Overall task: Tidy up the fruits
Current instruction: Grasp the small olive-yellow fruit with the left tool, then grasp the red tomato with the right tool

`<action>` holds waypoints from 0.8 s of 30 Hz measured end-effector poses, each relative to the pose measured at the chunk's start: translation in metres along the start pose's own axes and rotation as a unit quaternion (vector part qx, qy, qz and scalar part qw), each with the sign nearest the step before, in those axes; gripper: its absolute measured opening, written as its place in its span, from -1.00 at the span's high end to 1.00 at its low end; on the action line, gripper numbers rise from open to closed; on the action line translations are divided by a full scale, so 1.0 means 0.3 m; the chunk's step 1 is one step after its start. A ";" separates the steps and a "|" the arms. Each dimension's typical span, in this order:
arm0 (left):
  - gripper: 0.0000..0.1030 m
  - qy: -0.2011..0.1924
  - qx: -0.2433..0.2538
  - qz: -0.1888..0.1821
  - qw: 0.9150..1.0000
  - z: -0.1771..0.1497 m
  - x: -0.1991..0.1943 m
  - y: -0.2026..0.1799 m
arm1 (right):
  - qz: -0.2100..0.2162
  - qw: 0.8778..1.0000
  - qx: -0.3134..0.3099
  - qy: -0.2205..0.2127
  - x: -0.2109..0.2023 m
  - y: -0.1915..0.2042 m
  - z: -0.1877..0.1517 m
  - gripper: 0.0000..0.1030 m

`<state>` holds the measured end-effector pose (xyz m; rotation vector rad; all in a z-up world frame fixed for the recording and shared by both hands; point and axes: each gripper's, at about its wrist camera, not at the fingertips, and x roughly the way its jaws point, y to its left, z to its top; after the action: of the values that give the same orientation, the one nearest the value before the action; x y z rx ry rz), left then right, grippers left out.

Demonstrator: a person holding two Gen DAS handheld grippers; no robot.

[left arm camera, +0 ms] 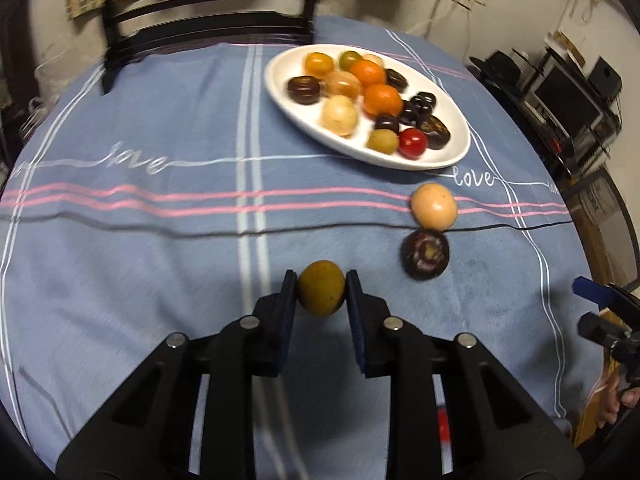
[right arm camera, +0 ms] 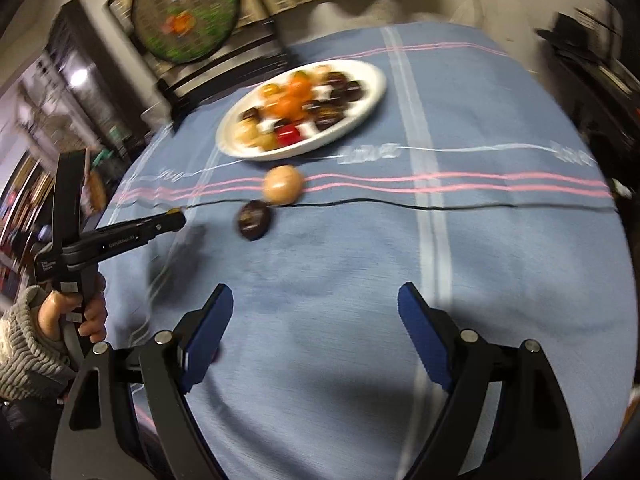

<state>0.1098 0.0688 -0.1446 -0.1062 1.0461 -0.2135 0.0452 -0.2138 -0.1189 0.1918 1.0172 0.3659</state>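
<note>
the left gripper (left arm camera: 321,289) is clamped on a yellow-green fruit (left arm camera: 321,288) above the tablecloth (left arm camera: 160,260), so carry it level to a bare patch of the white plate (left arm camera: 456,148) before releasing, while the right gripper (right arm camera: 315,308) hangs wide open and empty.

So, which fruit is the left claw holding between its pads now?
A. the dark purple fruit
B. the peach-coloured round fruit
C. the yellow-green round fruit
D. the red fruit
C: in the left wrist view, the left claw is shut on the yellow-green round fruit, while the peach-coloured fruit and dark purple fruit lie on the tablecloth.
</note>
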 end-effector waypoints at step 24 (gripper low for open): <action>0.52 -0.004 -0.074 0.047 0.996 -0.302 -0.227 0.130 | 0.055 0.966 -0.230 0.108 0.263 0.357 -0.145 0.08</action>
<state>0.0031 0.1234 -0.1395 -0.1903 1.0565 -0.0496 0.0229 -0.0851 -0.1693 -0.2162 1.1091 0.7244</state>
